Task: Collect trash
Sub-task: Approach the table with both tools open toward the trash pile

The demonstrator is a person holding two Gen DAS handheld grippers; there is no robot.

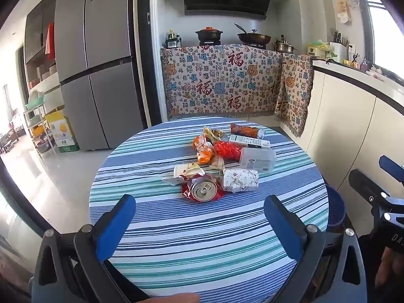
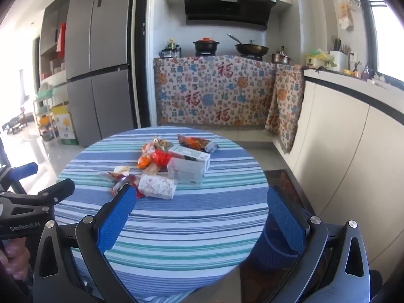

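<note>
Left gripper (image 1: 199, 205) spread wide, blue pads apart, gripping nothing, held above the near part of a round table (image 1: 176, 240) under a blue, teal and white striped cloth. Just beyond the fingertips, a crushed red can (image 1: 203, 190), silver top turned up, at the near edge of the trash heap. Touching it on the right, a white floral-printed packet (image 1: 240, 179); on the left, a torn white paper wrapper (image 1: 186, 173). Farther in, a clear plastic box (image 1: 257, 159), lid on, contents impossible to make out; beside it crumpled red and orange wrappers (image 1: 217, 149), a white carton (image 1: 249, 141) lying flat, and a dark snack bag (image 1: 246, 130) at the far side.

Right gripper (image 2: 202, 203) likewise released, wide apart and holding nothing, above the table's near right edge. Seen past its right finger, a dark blue bin (image 2: 275, 250) on the floor beside the table, inside hidden. All trash on the cloth, bunched around the table's middle.

Beyond: grey fridge (image 1: 96, 63), patterned cloth (image 1: 222, 80) draped over the counter front, black pot (image 1: 209, 34) and wok (image 1: 253, 38) on the stove.
</note>
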